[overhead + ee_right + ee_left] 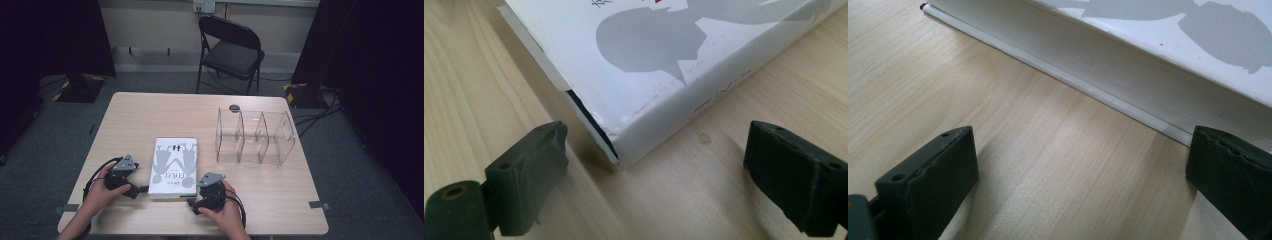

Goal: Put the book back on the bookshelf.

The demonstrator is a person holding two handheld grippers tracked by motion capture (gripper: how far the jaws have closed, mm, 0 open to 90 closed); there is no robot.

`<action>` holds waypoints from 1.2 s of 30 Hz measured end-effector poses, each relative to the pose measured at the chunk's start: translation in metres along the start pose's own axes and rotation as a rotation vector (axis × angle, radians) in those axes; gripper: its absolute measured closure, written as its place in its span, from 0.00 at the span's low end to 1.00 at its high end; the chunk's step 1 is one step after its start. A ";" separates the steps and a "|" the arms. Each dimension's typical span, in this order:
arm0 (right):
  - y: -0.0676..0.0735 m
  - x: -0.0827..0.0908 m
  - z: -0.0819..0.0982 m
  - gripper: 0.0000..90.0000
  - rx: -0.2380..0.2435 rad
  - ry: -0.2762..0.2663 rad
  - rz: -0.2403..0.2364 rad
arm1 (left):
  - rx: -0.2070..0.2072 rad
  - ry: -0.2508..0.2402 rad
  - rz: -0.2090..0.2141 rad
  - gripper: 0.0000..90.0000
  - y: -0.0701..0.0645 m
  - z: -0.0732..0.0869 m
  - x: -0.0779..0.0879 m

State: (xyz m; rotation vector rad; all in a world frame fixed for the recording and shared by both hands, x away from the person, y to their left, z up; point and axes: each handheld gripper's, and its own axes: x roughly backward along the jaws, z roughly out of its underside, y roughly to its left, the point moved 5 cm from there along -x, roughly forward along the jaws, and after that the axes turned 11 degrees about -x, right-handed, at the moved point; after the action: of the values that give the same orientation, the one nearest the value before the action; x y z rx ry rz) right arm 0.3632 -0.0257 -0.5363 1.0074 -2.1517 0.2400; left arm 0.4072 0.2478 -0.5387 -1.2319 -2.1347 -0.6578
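The table [150, 115] carries two things: a clear rack [255, 137] with upright dividers at the far right, and a white book [174, 167] lying flat near the front edge, well apart from the rack. The rack's slots look bare, so the likely job, standing the book in the rack, is not yet begun; the book has not been lifted or tilted.

Both grippers sit at the book's near corners. The left gripper [134, 189] rests by the near left corner, its jaws wide apart; in its own view the book's page edge [1088, 65] runs past them, close to the right jaw, with nothing between the jaws but table. The right gripper [204, 187] is just beside the near right corner, jaws also wide apart, and the book's spine corner [624, 150] points into the gap without being pinched.

What remains, by my reading: grip, lift, carry, slot in.
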 end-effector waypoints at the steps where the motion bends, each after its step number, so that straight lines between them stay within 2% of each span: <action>1: 0.000 0.000 0.000 0.10 0.002 0.000 0.000 | 0.000 0.000 0.000 0.00 0.000 0.000 0.000; 5: 0.000 -0.001 -0.001 0.10 0.002 0.002 -0.008 | 0.002 0.011 0.001 0.00 -0.002 0.001 0.002; 6: 0.000 -0.001 -0.001 0.10 0.006 0.000 -0.010 | 0.009 0.002 -0.005 0.00 -0.002 0.001 0.001; 8: 0.000 -0.001 -0.001 0.10 0.006 0.001 -0.010 | 0.002 0.018 0.008 0.00 -0.005 0.001 0.003; 10: 0.000 -0.001 -0.001 0.10 0.006 0.001 -0.010 | -0.011 0.028 0.016 0.00 -0.006 0.001 0.004; 12: 0.000 -0.001 -0.001 0.10 0.006 0.000 -0.010 | -0.035 0.047 0.052 0.00 -0.012 0.001 0.008; 16: 0.000 -0.001 -0.001 0.10 0.006 0.001 -0.010 | -0.068 0.059 0.083 0.01 -0.021 0.001 0.011; 19: 0.000 -0.002 -0.002 0.10 0.006 0.001 -0.009 | -0.083 0.035 0.098 0.16 -0.028 -0.002 0.014; 24: 0.000 -0.002 -0.002 0.10 0.005 0.000 -0.009 | -0.113 0.034 0.120 0.17 -0.038 -0.009 0.009; 27: 0.000 -0.002 -0.002 0.10 0.004 0.001 -0.009 | -0.110 0.018 0.116 0.17 -0.043 -0.012 0.006; 30: 0.000 -0.003 -0.003 0.10 0.003 0.003 -0.004 | -0.092 0.007 0.087 0.17 -0.047 -0.015 0.003; 36: 0.001 -0.004 -0.004 0.10 0.008 0.002 -0.015 | -0.084 0.010 0.086 0.18 -0.051 -0.021 -0.002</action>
State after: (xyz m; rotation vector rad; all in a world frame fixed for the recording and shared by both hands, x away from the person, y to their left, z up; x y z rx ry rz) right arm 0.3666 -0.0206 -0.5363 1.0273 -2.1421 0.2426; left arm 0.3681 0.2099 -0.5321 -1.3546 -2.0517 -0.7211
